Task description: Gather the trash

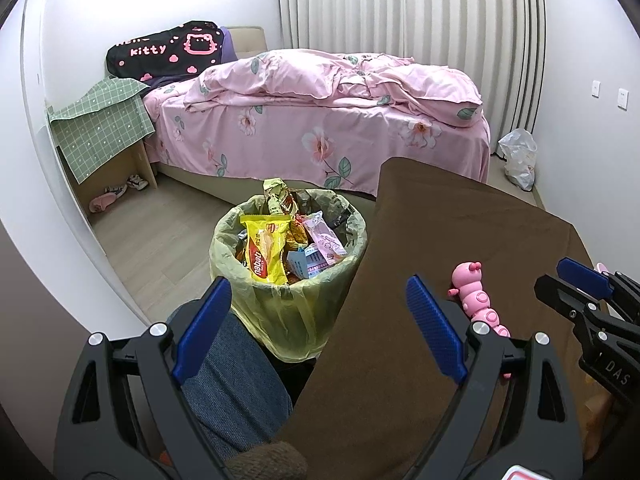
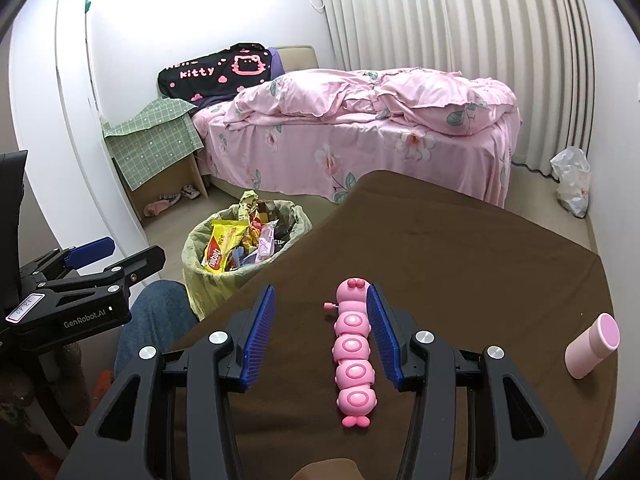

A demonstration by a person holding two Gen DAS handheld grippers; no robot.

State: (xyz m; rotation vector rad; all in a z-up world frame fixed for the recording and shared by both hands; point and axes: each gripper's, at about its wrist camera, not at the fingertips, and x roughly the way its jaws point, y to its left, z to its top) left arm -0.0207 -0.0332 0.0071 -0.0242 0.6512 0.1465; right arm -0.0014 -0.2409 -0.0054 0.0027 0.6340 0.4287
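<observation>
A waste bin lined with a yellow-green bag stands on the floor beside a brown-covered table. It is heaped with snack wrappers, a yellow wrapper on top. My left gripper is open and empty, one finger in front of the bin, the other over the table's edge. My right gripper is open over the table. A pink caterpillar toy lies between its fingers, close beside the right pad and not gripped. The bin sits to the left of it.
A pink cylinder lies on the table's right side. A person's knee in jeans is beside the bin. Behind are a pink bed, a bedside stand under green cloth, shoes on the floor and a white plastic bag.
</observation>
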